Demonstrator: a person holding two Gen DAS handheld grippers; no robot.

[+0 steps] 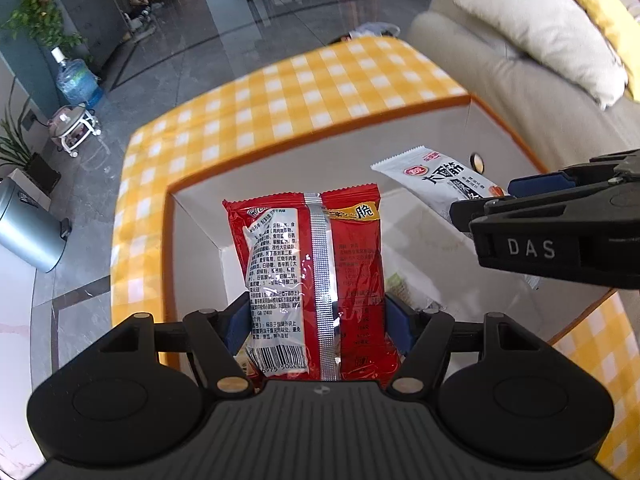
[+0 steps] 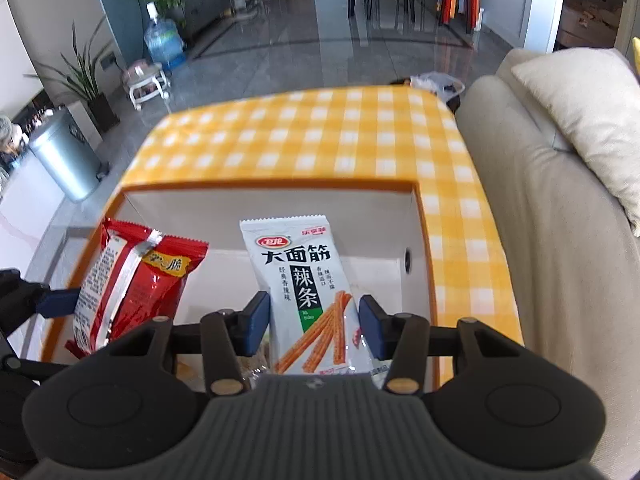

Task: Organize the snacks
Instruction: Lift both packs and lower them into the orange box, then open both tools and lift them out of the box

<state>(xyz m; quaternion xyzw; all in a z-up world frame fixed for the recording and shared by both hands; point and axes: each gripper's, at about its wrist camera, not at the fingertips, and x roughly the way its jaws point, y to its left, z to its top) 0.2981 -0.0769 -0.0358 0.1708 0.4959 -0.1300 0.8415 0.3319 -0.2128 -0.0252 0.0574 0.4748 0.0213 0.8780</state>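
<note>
Box [image 2: 208,204] on table [image 2: 320,136], sofa [image 2: 540,240] right, bin [image 2: 66,156] left

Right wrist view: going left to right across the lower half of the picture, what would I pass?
Left tool → red snack packet it holds → white spicy-strip packet held in the right tool → white box wall → yellow checked tablecloth → beige sofa.
</note>
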